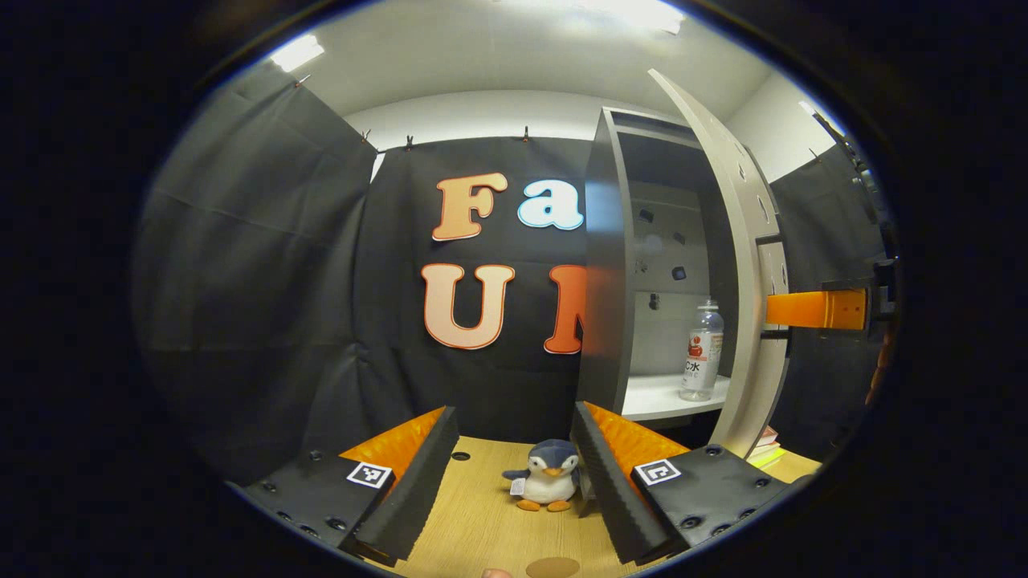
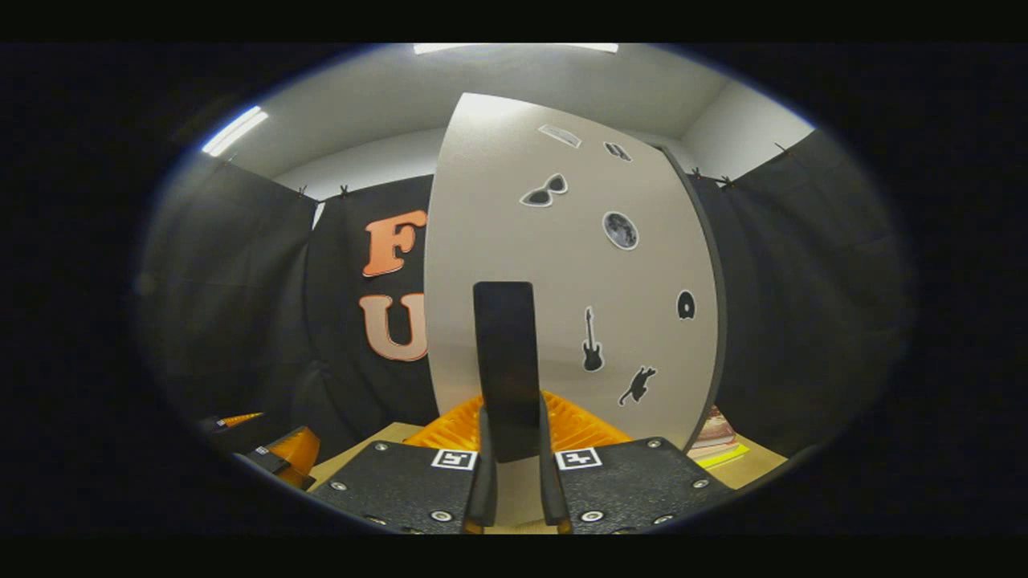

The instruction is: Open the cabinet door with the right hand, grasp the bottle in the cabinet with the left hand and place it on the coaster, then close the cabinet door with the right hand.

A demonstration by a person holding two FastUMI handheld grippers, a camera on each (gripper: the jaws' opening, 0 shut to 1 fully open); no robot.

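Already the cabinet point(image 1: 618, 265) stands open, its pale door point(image 2: 562, 265) swung wide, so the first step looks done. In the right gripper view the right gripper point(image 2: 511, 474) has its fingers pressed against either side of the dark door handle point(image 2: 504, 361), holding the door out. The bottle point(image 1: 703, 349) stands upright on the white shelf inside, untouched. The left gripper point(image 1: 510, 474) hovers low over the wooden table point(image 1: 482, 522) with its fingers spread, nothing between them but a toy penguin point(image 1: 548, 475) farther off. Grasping, placing on the small brown coaster point(image 1: 552, 567) and closing all remain.
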